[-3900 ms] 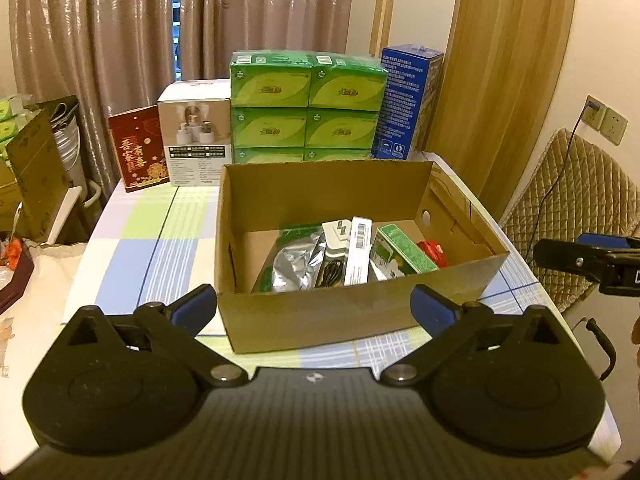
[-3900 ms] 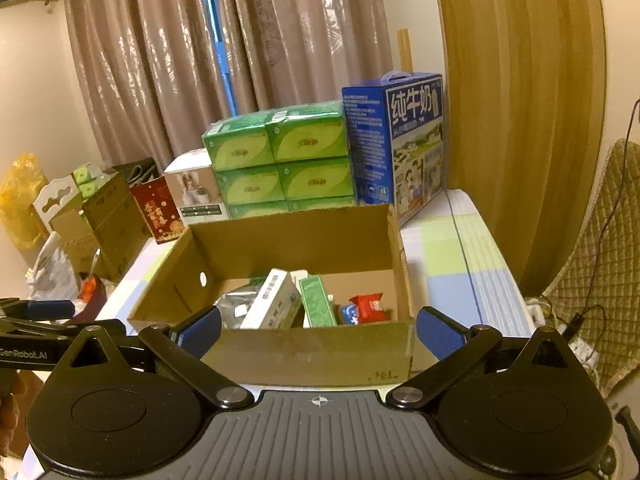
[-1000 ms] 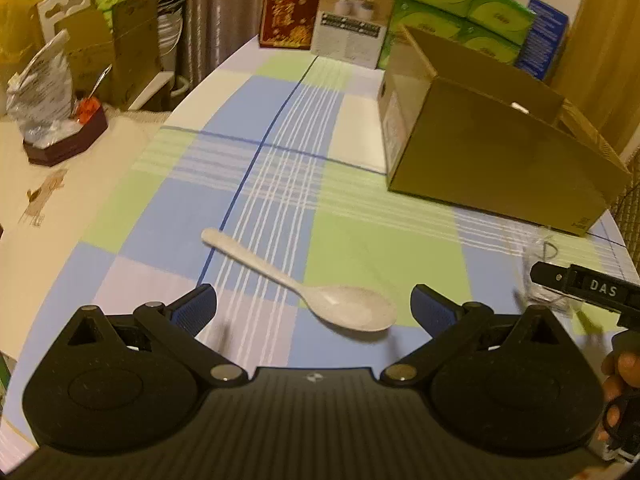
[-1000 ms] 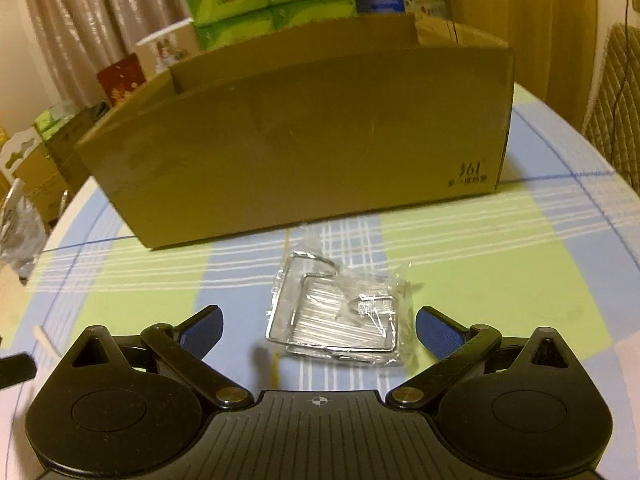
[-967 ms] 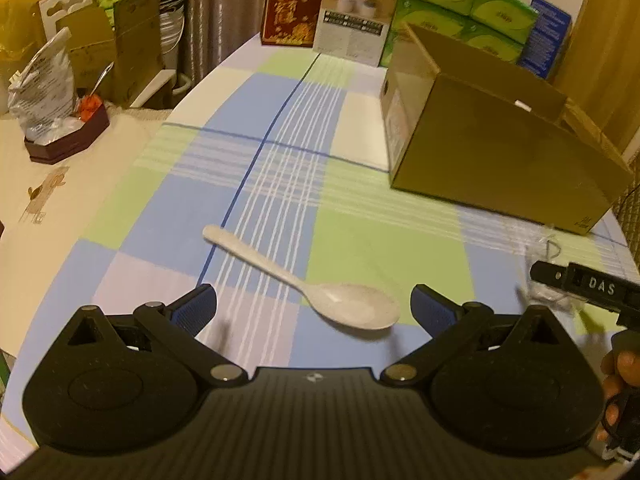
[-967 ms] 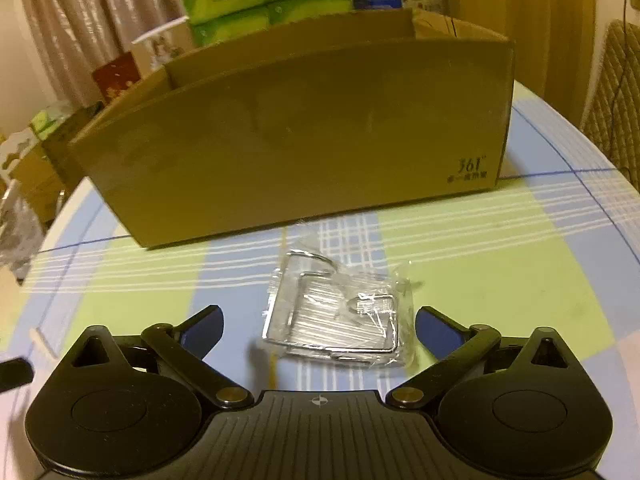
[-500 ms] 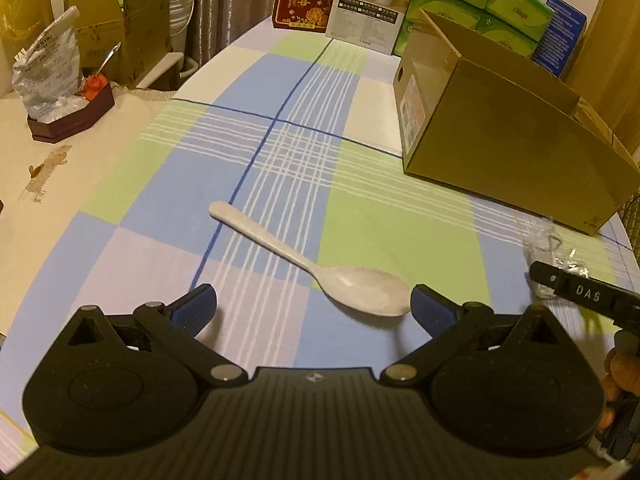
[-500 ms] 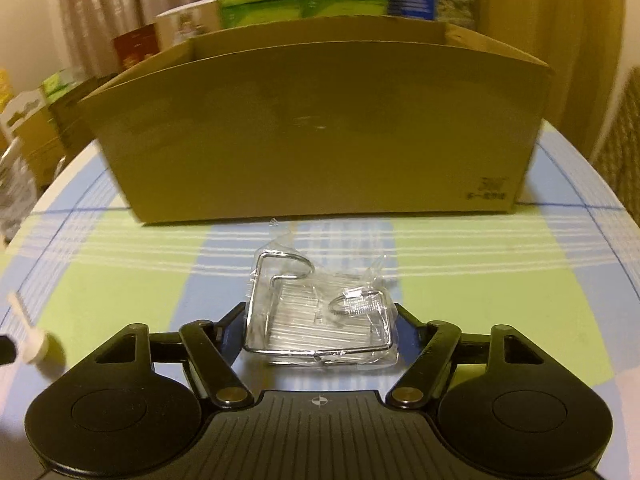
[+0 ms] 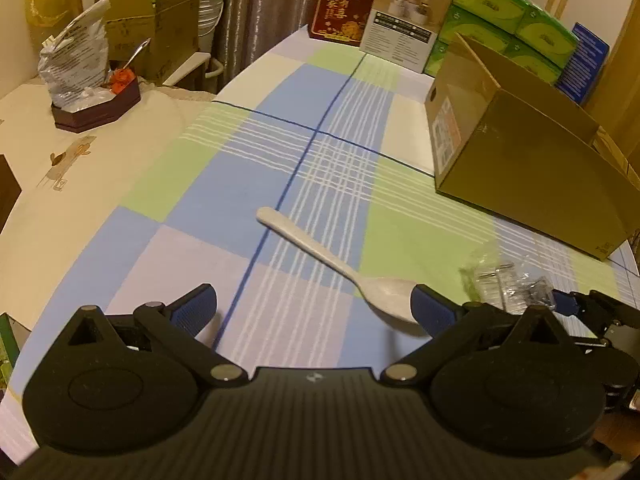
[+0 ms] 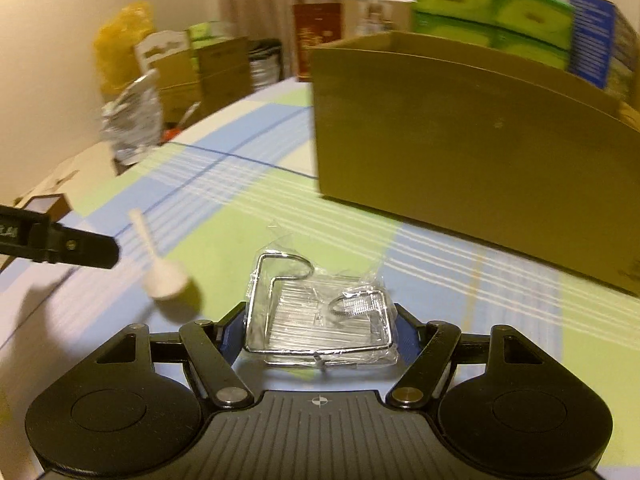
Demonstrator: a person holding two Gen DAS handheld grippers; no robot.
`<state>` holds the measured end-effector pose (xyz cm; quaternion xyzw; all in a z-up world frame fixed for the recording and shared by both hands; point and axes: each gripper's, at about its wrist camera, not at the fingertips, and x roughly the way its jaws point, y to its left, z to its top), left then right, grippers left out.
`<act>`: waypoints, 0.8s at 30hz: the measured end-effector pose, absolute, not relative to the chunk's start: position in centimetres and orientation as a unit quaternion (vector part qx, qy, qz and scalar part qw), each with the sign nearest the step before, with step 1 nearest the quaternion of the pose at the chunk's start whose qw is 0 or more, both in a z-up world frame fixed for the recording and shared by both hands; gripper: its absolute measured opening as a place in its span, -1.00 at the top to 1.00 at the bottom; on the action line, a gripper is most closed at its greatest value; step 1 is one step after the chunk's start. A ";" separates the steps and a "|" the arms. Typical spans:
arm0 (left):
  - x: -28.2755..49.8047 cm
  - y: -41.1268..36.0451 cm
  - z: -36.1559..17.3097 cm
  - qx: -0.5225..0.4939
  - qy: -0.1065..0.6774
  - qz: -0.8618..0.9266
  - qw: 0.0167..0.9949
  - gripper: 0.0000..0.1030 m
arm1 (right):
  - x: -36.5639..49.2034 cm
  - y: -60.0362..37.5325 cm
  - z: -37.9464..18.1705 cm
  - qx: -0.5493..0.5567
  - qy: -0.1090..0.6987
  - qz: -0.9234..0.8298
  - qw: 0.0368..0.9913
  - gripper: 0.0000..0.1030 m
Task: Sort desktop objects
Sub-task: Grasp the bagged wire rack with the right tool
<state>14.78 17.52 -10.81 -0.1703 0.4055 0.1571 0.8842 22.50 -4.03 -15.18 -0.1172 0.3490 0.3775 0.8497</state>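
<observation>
On the checked counter (image 9: 224, 184) there is one white spoon (image 9: 340, 268), one wire rack in a clear bag (image 10: 320, 312) and one open cardboard box (image 9: 520, 160). Behind the box stand at least four green tissue packs (image 9: 504, 20), one blue carton (image 9: 584, 64), one white product box (image 9: 404, 24) and one red box (image 9: 344, 4). Two tongs are in view, the left tongs (image 9: 312, 312) and the right tongs (image 10: 320, 332).

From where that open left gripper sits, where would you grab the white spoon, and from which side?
Probably the handle, from above. The spoon lies flat on the tablecloth, its straight, narrow handle angled away from the left gripper, whose open jaws could straddle it. The wide, shallow bowl nearest the gripper looks harder to pinch.
</observation>
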 end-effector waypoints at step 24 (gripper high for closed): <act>15.0 16.2 -12.0 -0.180 0.416 0.114 0.884 -0.80 | 21.1 -2.9 -15.9 -0.163 0.327 0.397 0.842 -0.35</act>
